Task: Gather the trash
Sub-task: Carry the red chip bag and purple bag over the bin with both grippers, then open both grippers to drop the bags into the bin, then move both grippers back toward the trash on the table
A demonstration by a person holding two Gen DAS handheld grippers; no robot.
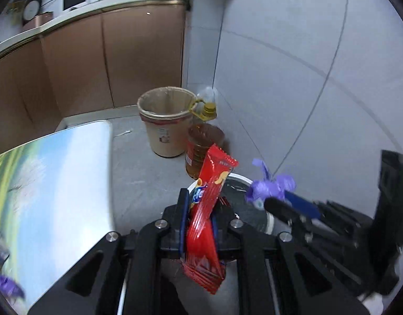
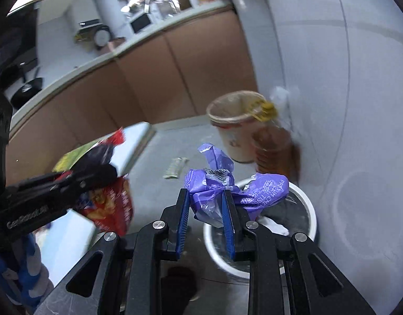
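My left gripper (image 1: pixel 202 197) is shut on a long red snack wrapper (image 1: pixel 212 183) that stands up between its fingers. It hangs over the near rim of a white round bin (image 1: pixel 243 177) with a dark liner. My right gripper (image 2: pixel 204 193) is shut on a crumpled purple tissue-pack wrapper (image 2: pixel 264 191), held above the same white bin (image 2: pixel 310 207). Each gripper shows in the other's view: the right gripper (image 1: pixel 277 198) with its purple wrapper (image 1: pixel 269 186) on the right, the left gripper (image 2: pixel 106 170) with the red wrapper (image 2: pixel 112 207) on the left.
A beige lined bin (image 1: pixel 164 120) and an amber oil bottle (image 1: pixel 201 144) stand on the floor by the grey wall, beyond the white bin. A glossy table (image 1: pixel 57 183) lies to the left. Brown kitchen cabinets (image 1: pixel 109 60) run behind. A small scrap (image 2: pixel 175 168) lies on the floor.
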